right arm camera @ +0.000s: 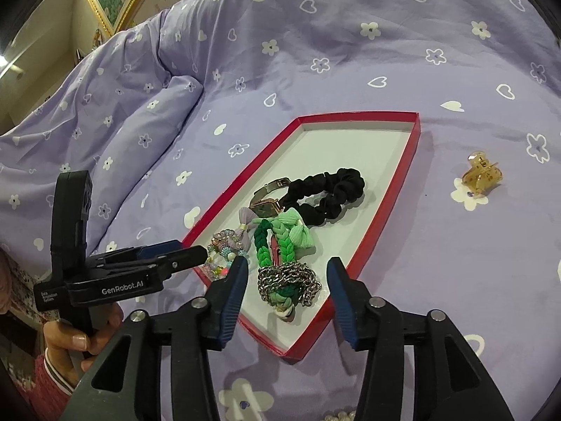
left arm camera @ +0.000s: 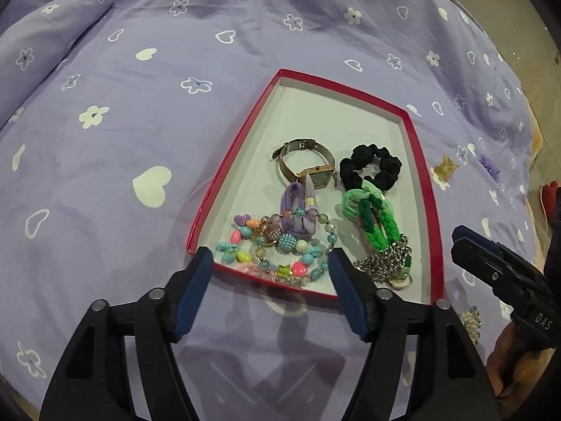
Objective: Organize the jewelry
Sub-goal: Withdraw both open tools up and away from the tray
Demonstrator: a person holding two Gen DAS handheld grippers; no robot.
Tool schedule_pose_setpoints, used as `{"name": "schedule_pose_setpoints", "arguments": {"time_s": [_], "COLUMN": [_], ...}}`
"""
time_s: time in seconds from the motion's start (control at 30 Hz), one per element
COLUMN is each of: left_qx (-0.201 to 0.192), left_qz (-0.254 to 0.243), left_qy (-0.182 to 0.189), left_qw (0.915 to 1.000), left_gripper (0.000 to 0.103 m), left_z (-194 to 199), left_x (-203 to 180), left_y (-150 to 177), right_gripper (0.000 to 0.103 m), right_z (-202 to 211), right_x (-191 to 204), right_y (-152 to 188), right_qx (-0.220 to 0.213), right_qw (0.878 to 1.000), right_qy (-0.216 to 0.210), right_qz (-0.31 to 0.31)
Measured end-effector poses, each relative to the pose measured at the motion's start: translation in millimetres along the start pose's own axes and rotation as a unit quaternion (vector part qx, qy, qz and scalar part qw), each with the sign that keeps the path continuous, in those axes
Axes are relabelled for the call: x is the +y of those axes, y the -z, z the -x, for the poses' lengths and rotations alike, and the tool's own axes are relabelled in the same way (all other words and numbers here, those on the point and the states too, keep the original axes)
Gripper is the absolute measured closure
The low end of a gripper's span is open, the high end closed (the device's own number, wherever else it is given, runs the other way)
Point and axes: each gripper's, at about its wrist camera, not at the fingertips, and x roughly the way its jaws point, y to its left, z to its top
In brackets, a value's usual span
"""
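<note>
A red tray with a white floor [left arm camera: 333, 115] lies on the purple bedspread. It holds a gold watch [left arm camera: 317, 175], a black scrunchie [left arm camera: 371, 168], a green braided band [left arm camera: 378, 221], a silver chain [left arm camera: 385, 259], a purple hair tie [left arm camera: 298, 210] and colourful beaded bracelets [left arm camera: 280, 245]. My left gripper [left arm camera: 270, 258] hovers open over the bracelets at the tray's near edge, with its pads pressing on nothing. My right gripper [right arm camera: 287, 263] is open just above the silver chain [right arm camera: 289, 280] and grips nothing.
An amber hair claw [right arm camera: 482, 175] lies on the bedspread to the right of the tray [right arm camera: 368, 147]. A purple trinket [left arm camera: 489, 166] and a pearl piece [left arm camera: 471, 319] also lie outside it. A rolled fold of bedding [right arm camera: 150, 122] rises at the left.
</note>
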Motion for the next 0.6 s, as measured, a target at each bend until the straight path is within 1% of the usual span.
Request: {"name": "schedule_pose_setpoints", "arguments": {"time_s": [0.1,0.17,0.37,0.43,0.53,0.6], "left_qx": [0.001,-0.002,-0.009,-0.012,-0.013,-0.016], "left_qz": [0.008,0.012,0.024,0.031,0.05,0.06], "left_qy": [0.0,0.003,0.005,0.012,0.026,0.031], "left_qw": [1.0,0.9999,0.9997,0.9994,0.9983,0.9976], "left_gripper": [0.024,0.023,0.019,0.019,0.017,0.017], "left_z": [4,7,16,19,22,26], "left_x": [1,2,5,6,9,10], "left_y": [2,4,9,12,17,21], "right_gripper": [0.043,0.033,0.022,0.019,0.01,0.009], "right_z": [4,7,15,16,19,22], "right_x": [0,1,1,1,1,1], "right_y": [1,2,5,7,12,16], "right_qx": [-0.004,-0.008,-0.019,-0.021,-0.026,-0.034], "right_qw": [1.0,1.0,1.0,1.0,0.999,0.999], "right_qy": [-0.001,-0.004,-0.008,-0.009,-0.012,-0.017], "right_qz": [-0.001,-0.003,-0.008,-0.01,-0.016,-0.019]}}
